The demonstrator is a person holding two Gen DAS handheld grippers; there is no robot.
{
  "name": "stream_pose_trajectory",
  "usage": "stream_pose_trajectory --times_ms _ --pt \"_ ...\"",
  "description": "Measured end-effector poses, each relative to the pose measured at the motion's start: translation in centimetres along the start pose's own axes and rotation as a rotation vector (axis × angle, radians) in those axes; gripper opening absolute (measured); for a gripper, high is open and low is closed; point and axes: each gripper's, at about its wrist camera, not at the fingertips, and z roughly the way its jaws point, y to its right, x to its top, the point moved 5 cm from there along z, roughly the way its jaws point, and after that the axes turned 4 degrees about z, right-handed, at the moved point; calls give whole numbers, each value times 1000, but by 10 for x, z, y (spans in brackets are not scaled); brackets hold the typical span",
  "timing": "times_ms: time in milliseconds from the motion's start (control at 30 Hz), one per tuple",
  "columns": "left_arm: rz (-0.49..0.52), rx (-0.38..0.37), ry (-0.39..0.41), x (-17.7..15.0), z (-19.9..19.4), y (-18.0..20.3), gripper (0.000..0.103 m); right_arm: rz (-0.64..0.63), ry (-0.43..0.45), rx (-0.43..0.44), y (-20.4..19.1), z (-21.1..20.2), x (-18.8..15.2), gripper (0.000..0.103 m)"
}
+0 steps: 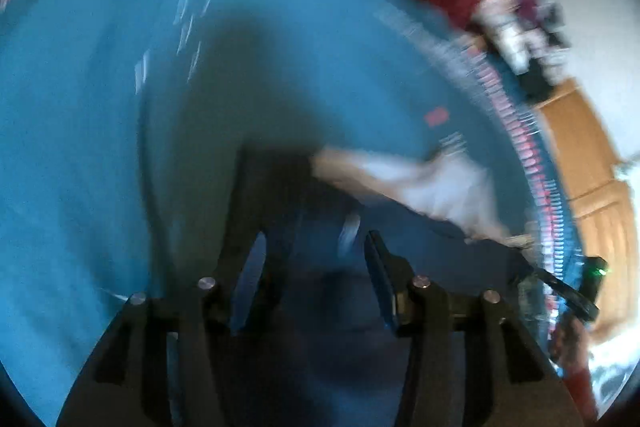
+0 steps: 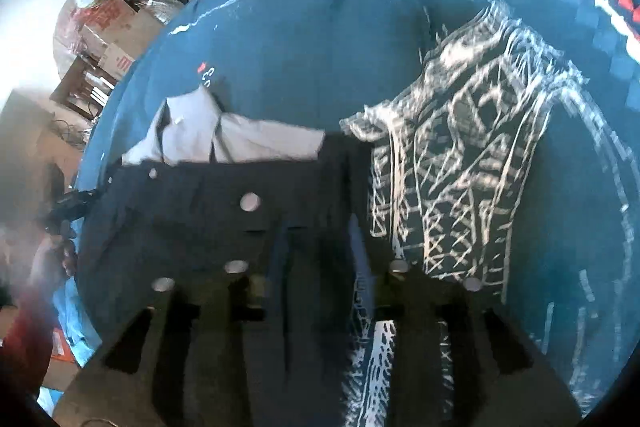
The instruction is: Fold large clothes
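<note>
Dark garment with pale buttons lies on the blue cover, long axis running nine to three, directly at twelve o'clock of the right gripper; its jaws look parted, grip unclear. Left gripper stands part open over dark cloth, hold unclear. Lettering too blurred to read.

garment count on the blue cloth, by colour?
Dark navy garment with pale buttons: 1
White shirt: 1
Black garment with white lattice print: 1
Total: 3, all lying on the blue cloth. The left wrist view is too blurred to add any.
</note>
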Motion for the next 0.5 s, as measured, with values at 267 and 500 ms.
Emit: stream_pose_trajectory --times_ms 267,500 --pt "20 27 69 -21 -17 -6 52 -48 21 -55 2 9 -5 48" --pt "103 86 105 -87 -62 -8 63 -56 31 -128 -6 5 -12 45"
